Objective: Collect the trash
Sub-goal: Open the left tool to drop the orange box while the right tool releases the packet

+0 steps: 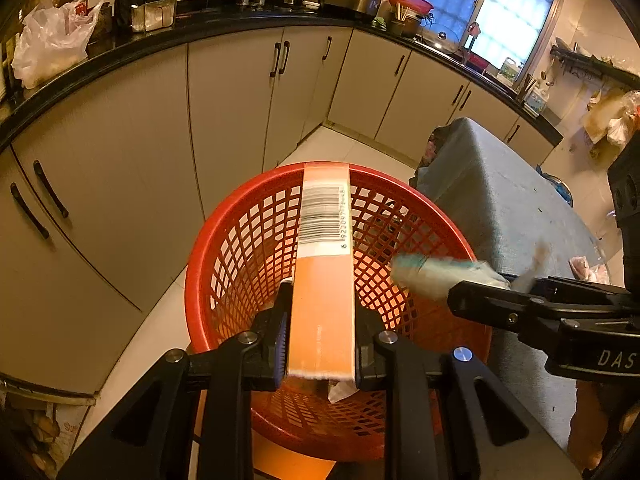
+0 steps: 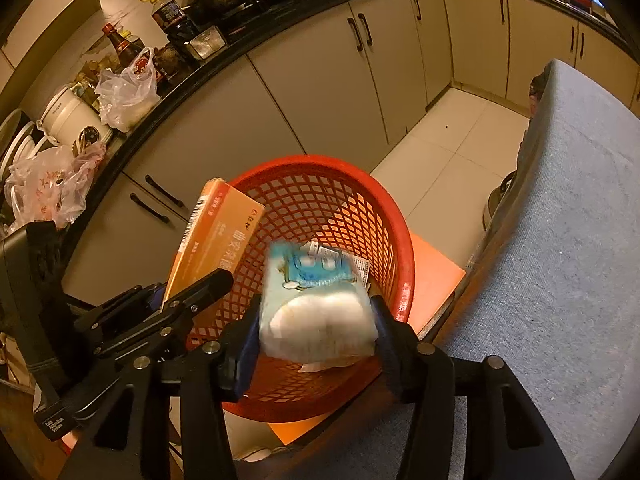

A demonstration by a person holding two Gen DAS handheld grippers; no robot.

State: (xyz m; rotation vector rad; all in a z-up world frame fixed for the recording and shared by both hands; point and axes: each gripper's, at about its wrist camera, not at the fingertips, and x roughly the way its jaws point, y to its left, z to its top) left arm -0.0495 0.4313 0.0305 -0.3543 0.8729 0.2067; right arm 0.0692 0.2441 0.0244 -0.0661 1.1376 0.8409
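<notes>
Trash: an orange box and a blurred blue-and-white packet, both held over a red mesh basket on the floor beside a grey-covered surface. Left tongs are clamped tight on the box's narrow sides. Right tongs have the packet between the pads; the pads sit against its sides, grip uncertain. Paper scraps lie inside the basket.
</notes>
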